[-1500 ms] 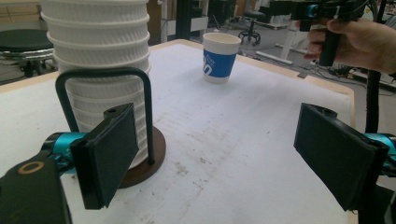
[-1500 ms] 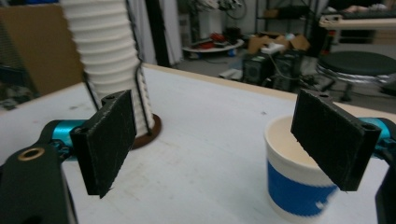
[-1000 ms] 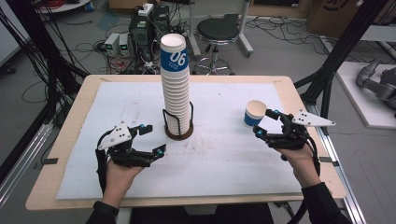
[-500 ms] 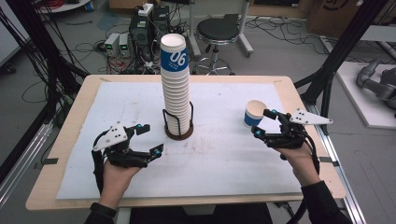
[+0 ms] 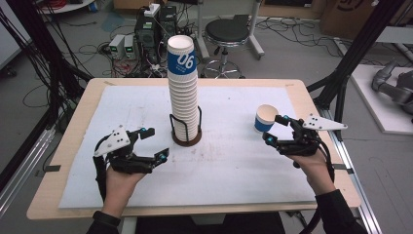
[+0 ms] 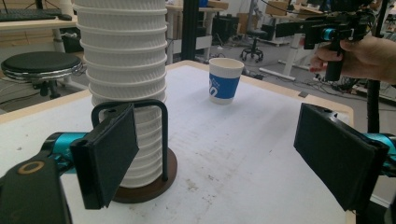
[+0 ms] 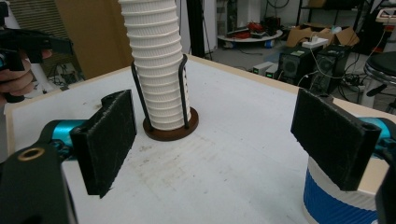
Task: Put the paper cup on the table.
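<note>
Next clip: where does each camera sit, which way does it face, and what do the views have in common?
High view: above the person's side, looking forward and down on the table; forearms, left gripper, right gripper.
Left gripper view: rides the left gripper, facing the cup stack and single cup; the other hand shows.
Right gripper view: rides the right gripper, facing the stack, cup at its right jaw.
Shared: stack, cup.

wooden table (image 5: 73, 127), white sheet (image 5: 229, 161) covering its top, cup stack (image 5: 183, 97) in a round-based holder (image 5: 186, 139), single blue-banded cup (image 5: 265, 118) near right edge
</note>
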